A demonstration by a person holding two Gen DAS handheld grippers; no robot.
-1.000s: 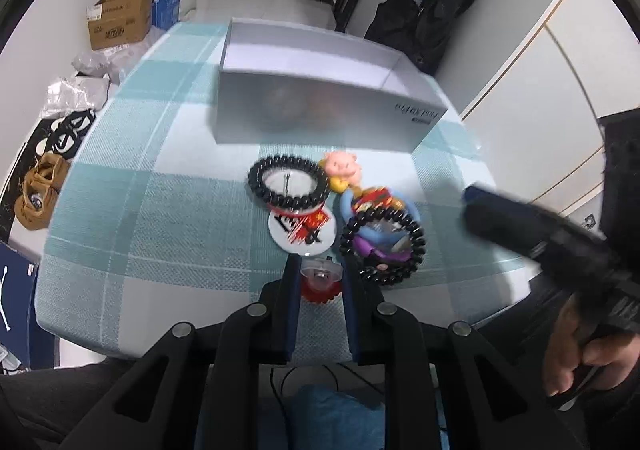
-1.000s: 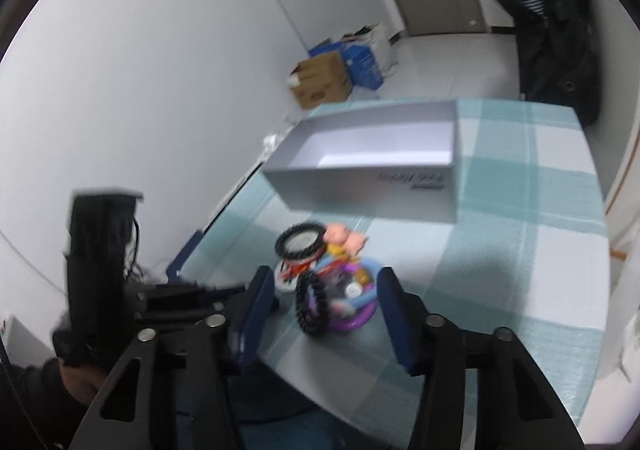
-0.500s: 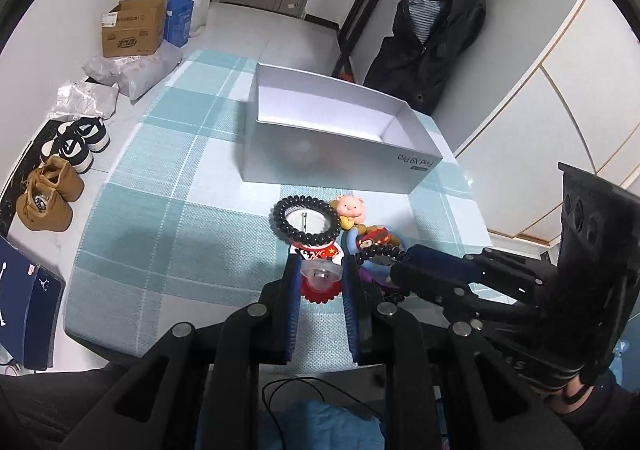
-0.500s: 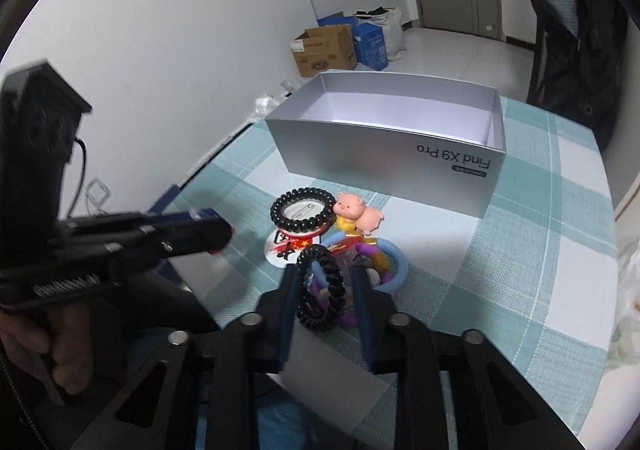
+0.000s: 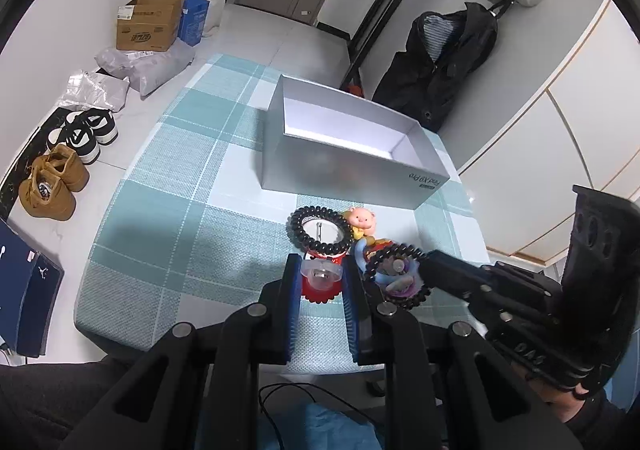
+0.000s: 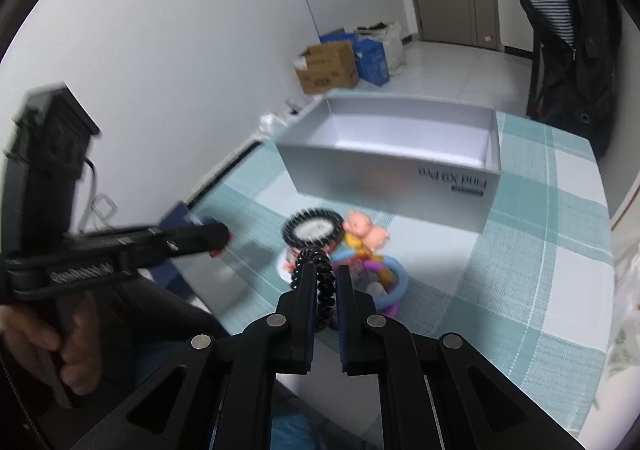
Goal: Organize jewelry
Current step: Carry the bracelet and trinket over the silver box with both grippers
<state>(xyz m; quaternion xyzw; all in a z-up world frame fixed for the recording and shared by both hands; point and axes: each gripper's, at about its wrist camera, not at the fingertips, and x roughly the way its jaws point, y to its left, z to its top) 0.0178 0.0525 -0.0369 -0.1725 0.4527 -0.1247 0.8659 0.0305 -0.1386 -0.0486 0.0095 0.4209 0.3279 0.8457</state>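
both claws are loaded over the worktop (image 5: 168, 178), the left claw (image 5: 321, 282) pinching a red-and-clear ornament (image 5: 320, 284), the right claw (image 6: 323, 282) closing on a black coil bracelet (image 6: 320, 278) that, seemingly edge-held, could spring free before reaching the grey box (image 5: 344, 162).

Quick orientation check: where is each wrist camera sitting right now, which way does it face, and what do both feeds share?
Left wrist view: on the left claw, angled down over the teal checked tablecloth toward the open silver cardboard box; its pads pinch a red frilly hair accessory, with the right claw and gloved hand alongside.
Right wrist view: on the right claw, facing the box from the other side; jaws closing on a black spiral hair tie; the left claw and bare hand show.
Shared: box, tablecloth, pink pig charm.
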